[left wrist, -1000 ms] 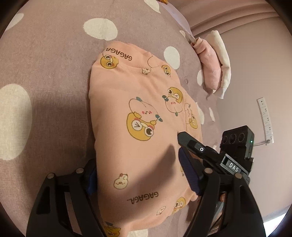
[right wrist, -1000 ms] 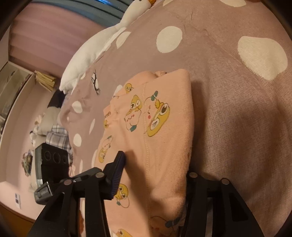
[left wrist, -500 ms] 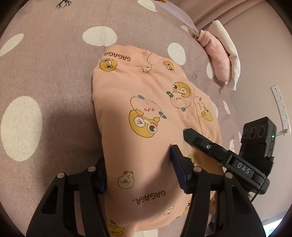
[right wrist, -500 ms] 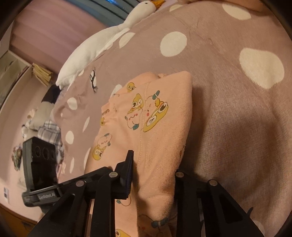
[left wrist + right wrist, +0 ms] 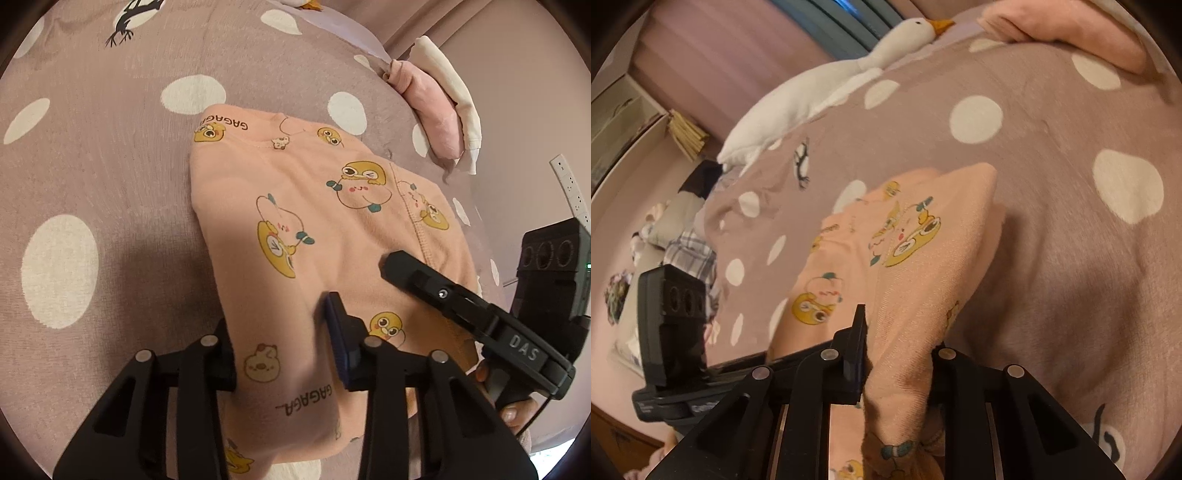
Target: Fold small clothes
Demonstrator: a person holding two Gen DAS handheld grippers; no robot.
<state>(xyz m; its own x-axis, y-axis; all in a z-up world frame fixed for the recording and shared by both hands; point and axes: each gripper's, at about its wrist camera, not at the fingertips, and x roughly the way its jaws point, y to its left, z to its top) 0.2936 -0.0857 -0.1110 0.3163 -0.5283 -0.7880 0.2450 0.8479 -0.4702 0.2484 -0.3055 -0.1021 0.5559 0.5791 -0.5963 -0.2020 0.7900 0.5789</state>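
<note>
Peach shirt [image 5: 317,236] on dotted bed [image 5: 92,173]; left gripper [image 5: 284,350] and right gripper [image 5: 899,354] closing on near edge, apparently pinching the cloth.

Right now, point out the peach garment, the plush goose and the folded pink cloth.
peach garment [image 5: 314,206]: left wrist view, flat printed top layer.
plush goose [image 5: 812,96]: right wrist view, middle of its white body.
folded pink cloth [image 5: 436,122]: left wrist view, its pink side at the bed's edge.
</note>
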